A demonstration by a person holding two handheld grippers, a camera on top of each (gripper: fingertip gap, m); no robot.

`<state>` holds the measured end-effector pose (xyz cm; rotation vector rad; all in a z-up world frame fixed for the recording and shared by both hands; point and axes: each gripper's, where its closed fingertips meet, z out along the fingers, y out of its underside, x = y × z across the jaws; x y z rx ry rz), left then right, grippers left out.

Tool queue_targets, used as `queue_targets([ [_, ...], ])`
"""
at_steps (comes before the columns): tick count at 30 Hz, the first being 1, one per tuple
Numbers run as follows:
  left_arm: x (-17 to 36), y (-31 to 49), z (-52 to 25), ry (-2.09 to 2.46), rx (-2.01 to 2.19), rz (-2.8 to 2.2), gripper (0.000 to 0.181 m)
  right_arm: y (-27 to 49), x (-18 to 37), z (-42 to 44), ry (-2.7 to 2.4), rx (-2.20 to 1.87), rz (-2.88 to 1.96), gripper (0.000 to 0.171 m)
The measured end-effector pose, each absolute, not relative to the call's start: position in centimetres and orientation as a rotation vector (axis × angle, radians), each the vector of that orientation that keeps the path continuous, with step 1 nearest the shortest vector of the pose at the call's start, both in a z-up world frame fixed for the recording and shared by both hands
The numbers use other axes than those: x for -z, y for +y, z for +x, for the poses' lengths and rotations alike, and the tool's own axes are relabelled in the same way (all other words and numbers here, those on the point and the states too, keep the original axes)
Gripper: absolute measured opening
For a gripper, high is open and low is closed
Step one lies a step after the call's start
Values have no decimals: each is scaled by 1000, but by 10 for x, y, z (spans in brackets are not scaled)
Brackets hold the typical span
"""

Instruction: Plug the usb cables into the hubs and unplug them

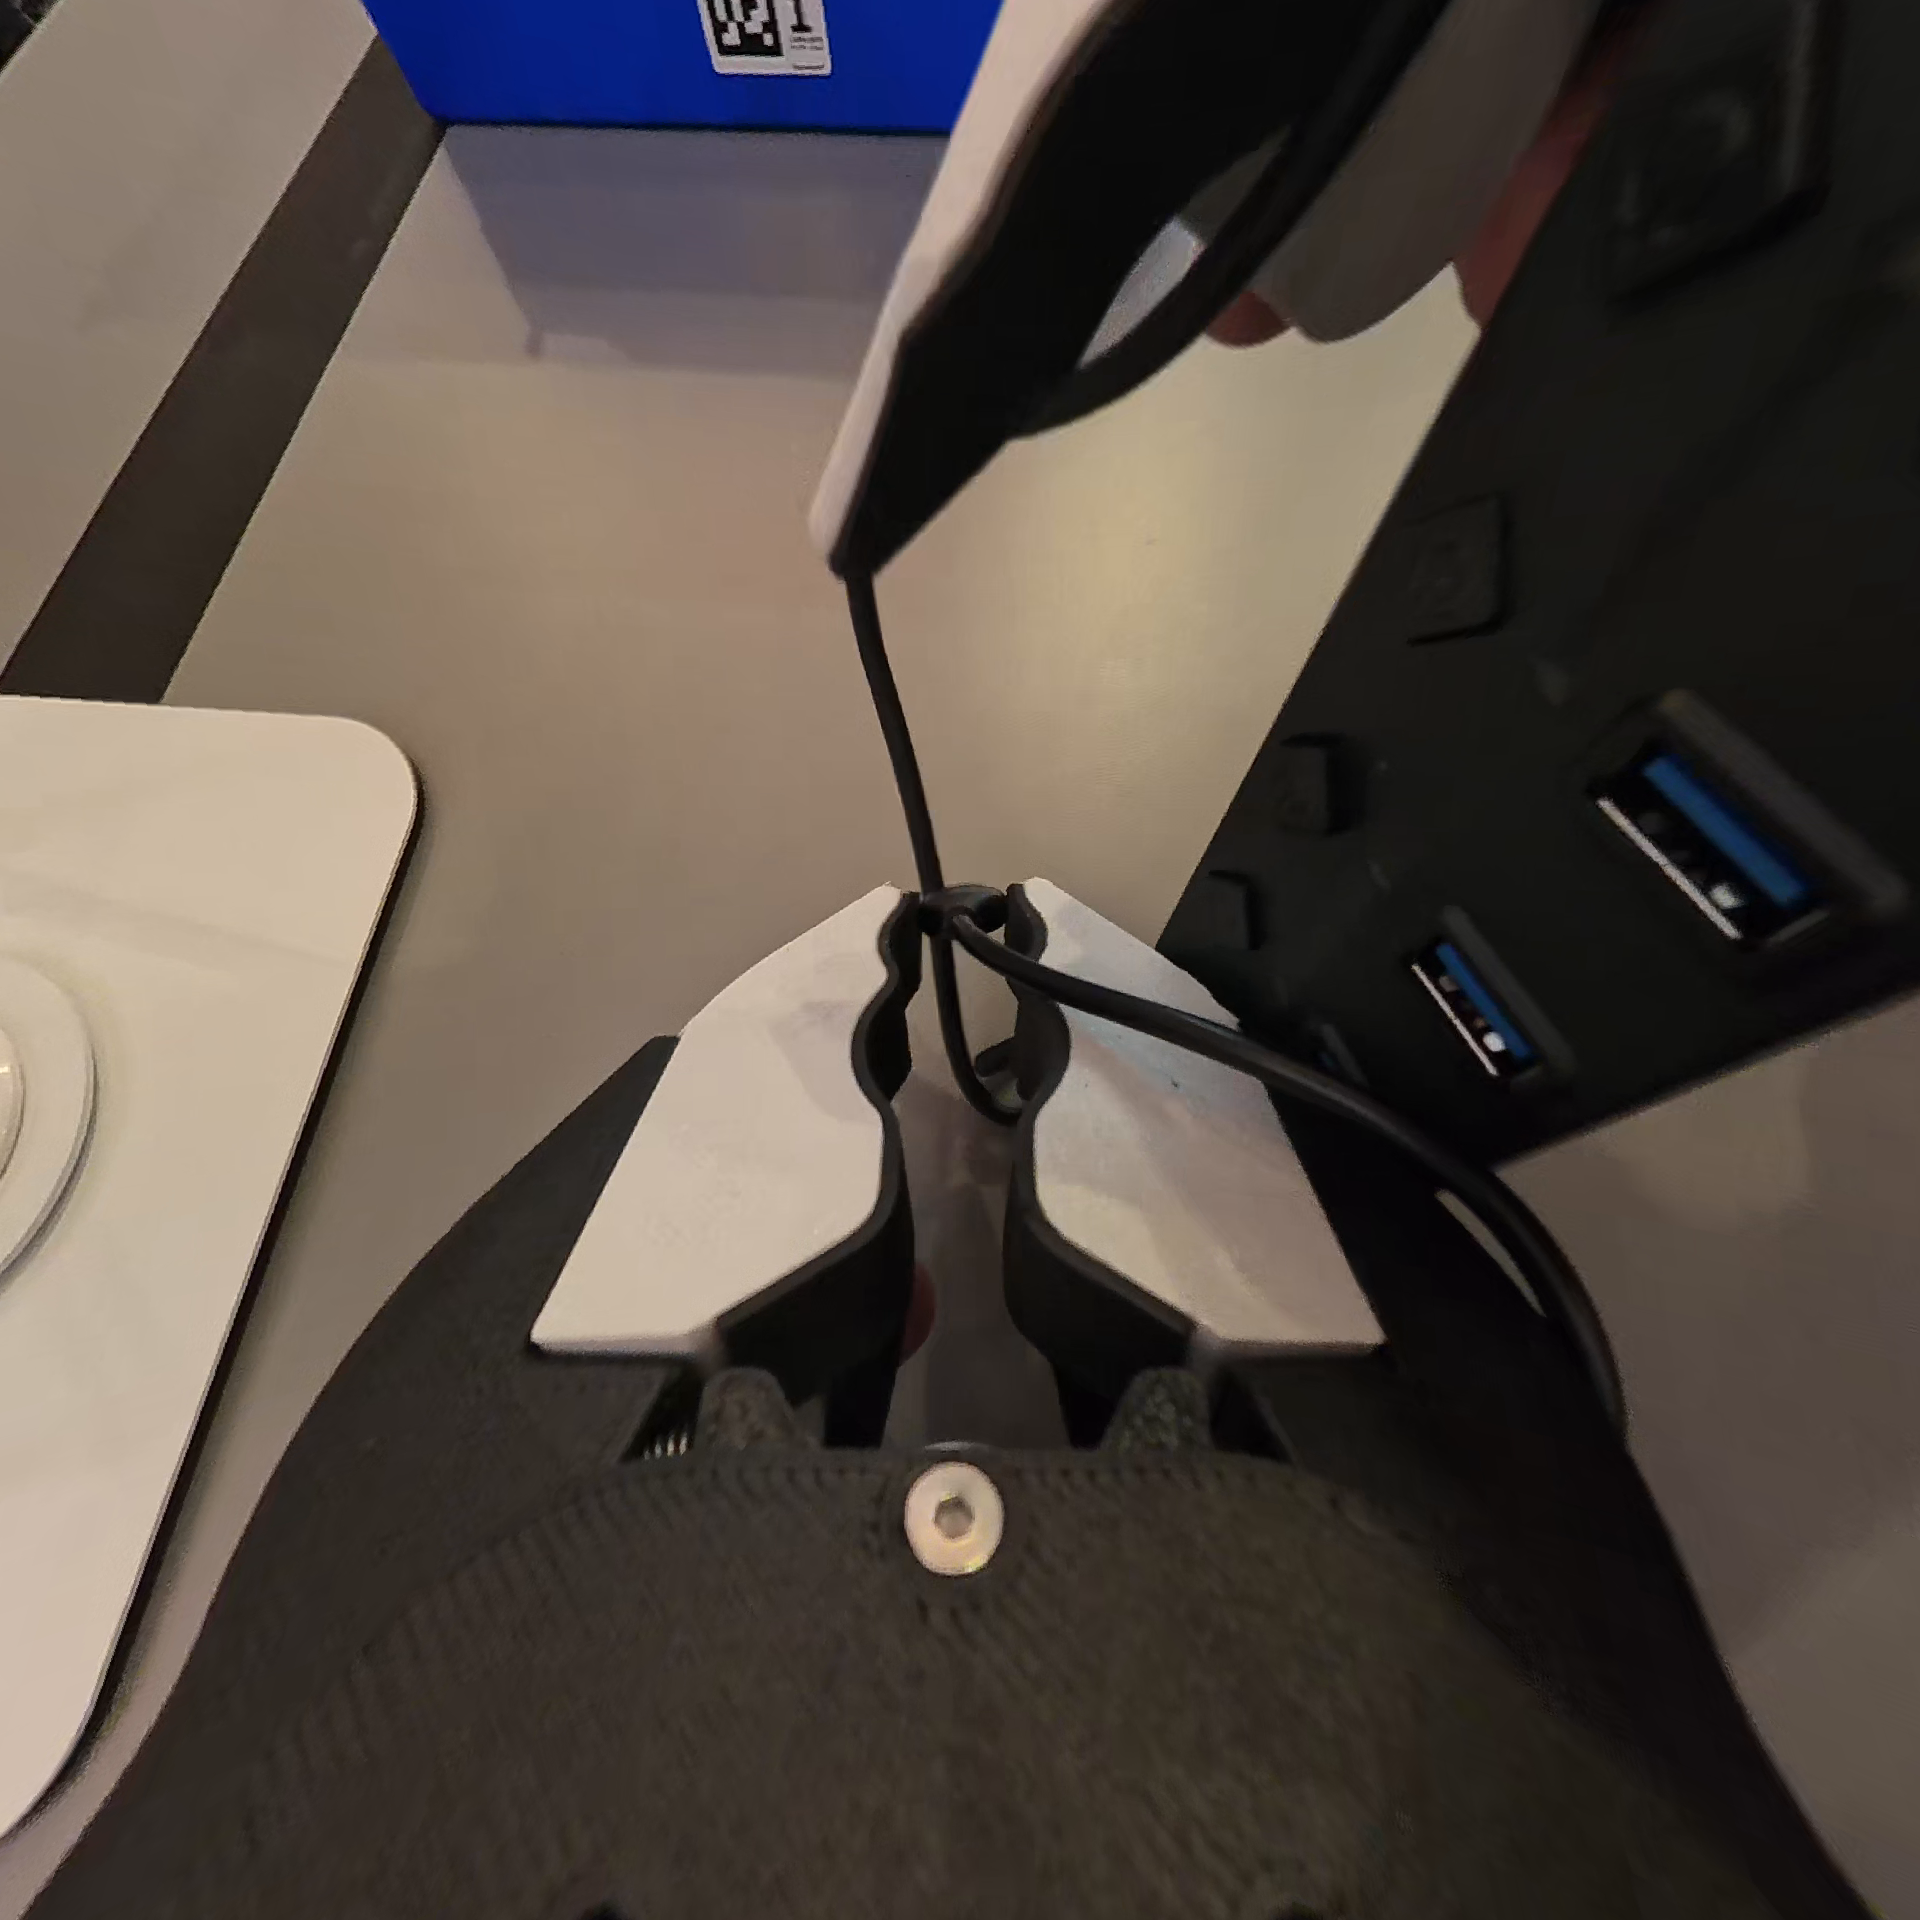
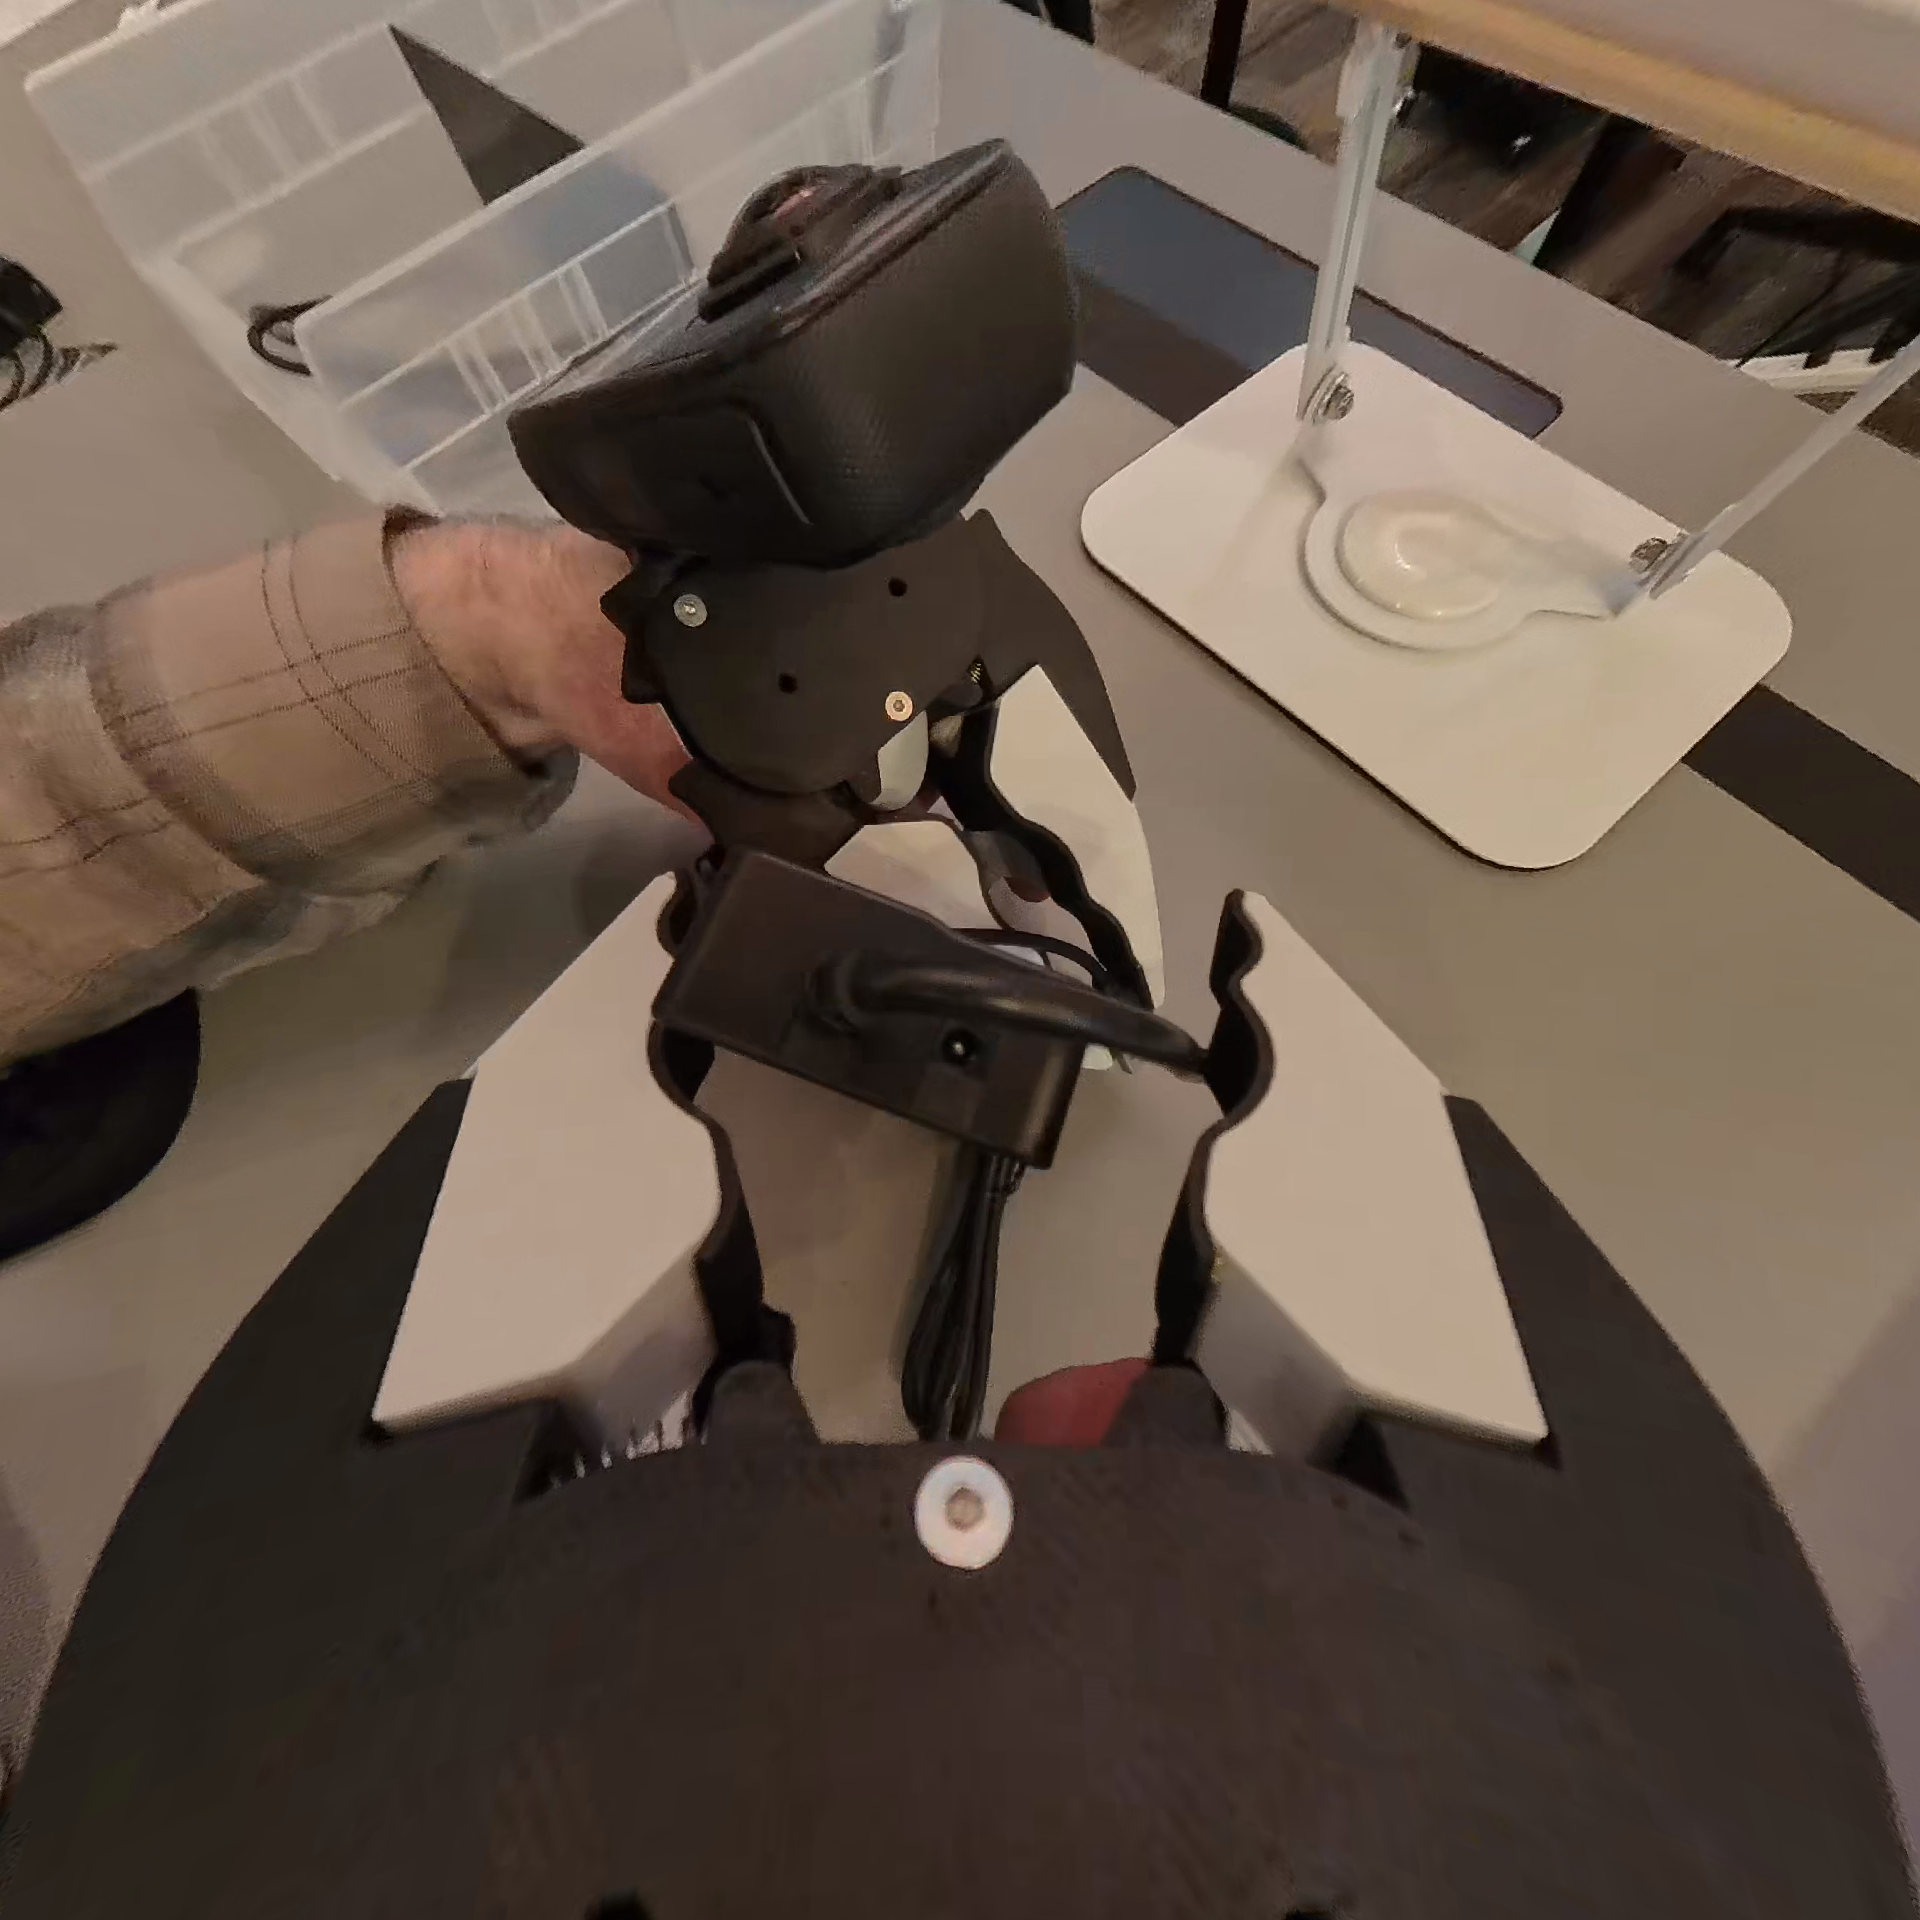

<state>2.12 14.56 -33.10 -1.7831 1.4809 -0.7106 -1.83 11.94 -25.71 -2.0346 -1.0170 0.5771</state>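
1. Clearly, the right claw (image 2: 956, 997) grips the black hub (image 2: 862, 1023) across its ends and holds it raised above the table (image 2: 1558, 1039), so the blue ports (image 1: 1704, 847) face the left claw.
2. The left claw (image 1: 961, 904) is nearly closed and pinches the thin black cable (image 1: 894, 748) at its tips, probably to guide it.
3. The plug itself is not visible, so the plugging is not yet done, I think.

Black hub (image 1: 1558, 831) tilted, blue ports empty, thin black cable (image 1: 894, 748) looped
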Motion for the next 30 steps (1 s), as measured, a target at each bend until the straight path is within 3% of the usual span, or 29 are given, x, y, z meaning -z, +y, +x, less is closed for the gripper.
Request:
queue_targets([
  [3, 332, 144, 25, 1487, 698, -1792, 15, 114, 259, -15, -1069, -597, -2080, 90],
  [9, 336, 140, 32, 1518, 658, -1794, 15, 108, 263, -4, -1153, -650, -2184, 94],
  [13, 337, 139, 36, 1513, 646, -1800, 15, 103, 260, 0, -1156, -704, -2200, 69],
  [24, 323, 144, 36, 1458, 668, -1759, 15, 96, 243, 13, -1452, -668, -2018, 68],
  [30, 270, 146, 32, 1300, 813, -1624, 15, 91, 207, 33, -1673, -761, -1820, 68],
])
